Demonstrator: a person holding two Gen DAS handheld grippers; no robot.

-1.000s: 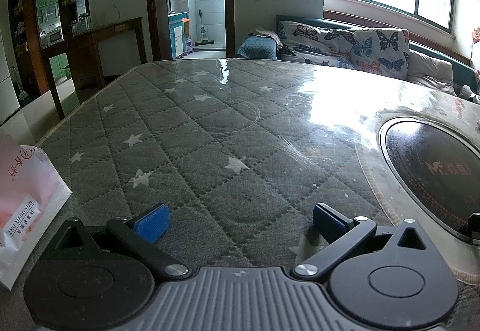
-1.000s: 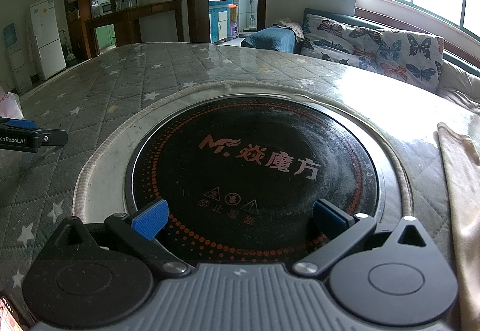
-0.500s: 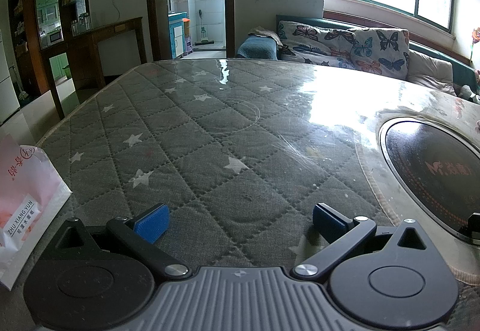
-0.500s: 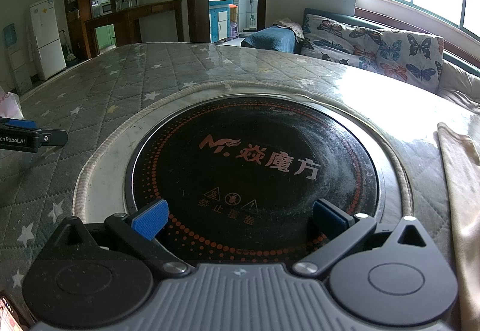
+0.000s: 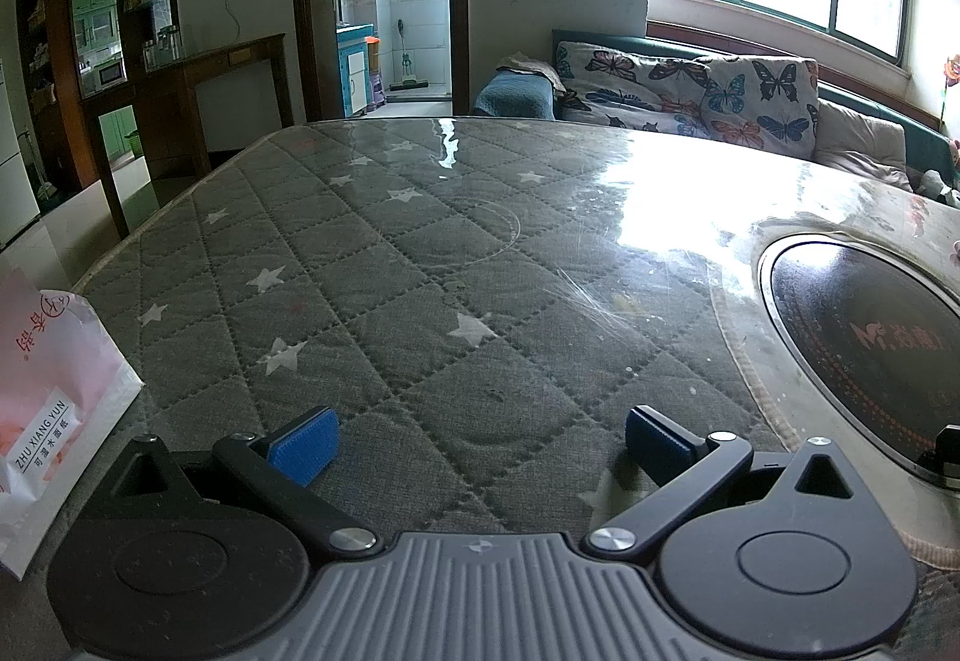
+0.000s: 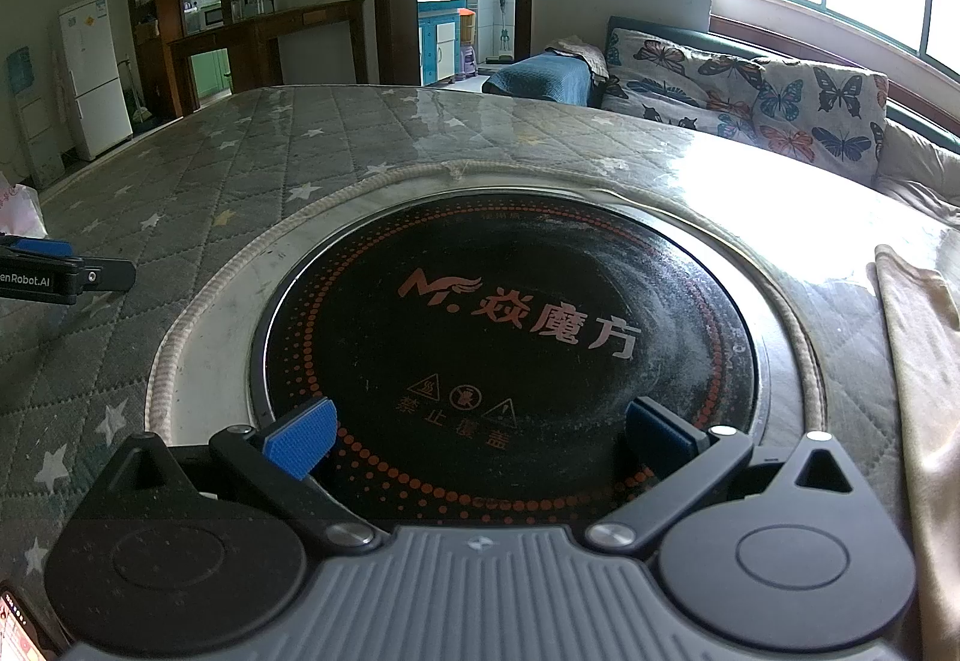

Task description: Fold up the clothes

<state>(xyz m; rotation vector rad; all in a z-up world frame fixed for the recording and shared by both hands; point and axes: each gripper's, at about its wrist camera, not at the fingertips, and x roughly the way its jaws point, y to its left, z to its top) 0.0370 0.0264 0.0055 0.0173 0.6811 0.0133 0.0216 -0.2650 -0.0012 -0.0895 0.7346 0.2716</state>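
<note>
Quilted grey star-print covering spreads across the tabletop (image 5: 420,301) in the left wrist view, where the left gripper (image 5: 477,436) hovers with fingers apart and empty, a pink-white bag (image 5: 54,391) beside it. Seen from the right wrist, the right gripper (image 6: 477,436) hangs over the black induction plate (image 6: 510,337), fingers likewise spread, while the beige garment (image 6: 924,391) lies flat at the right edge.

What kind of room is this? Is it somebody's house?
Most likely a home, in a living and dining room. There's a butterfly-print sofa under the window, a white fridge by the kitchen shelves, and a big quilt-covered table with a built-in hotpot cooker.
</note>
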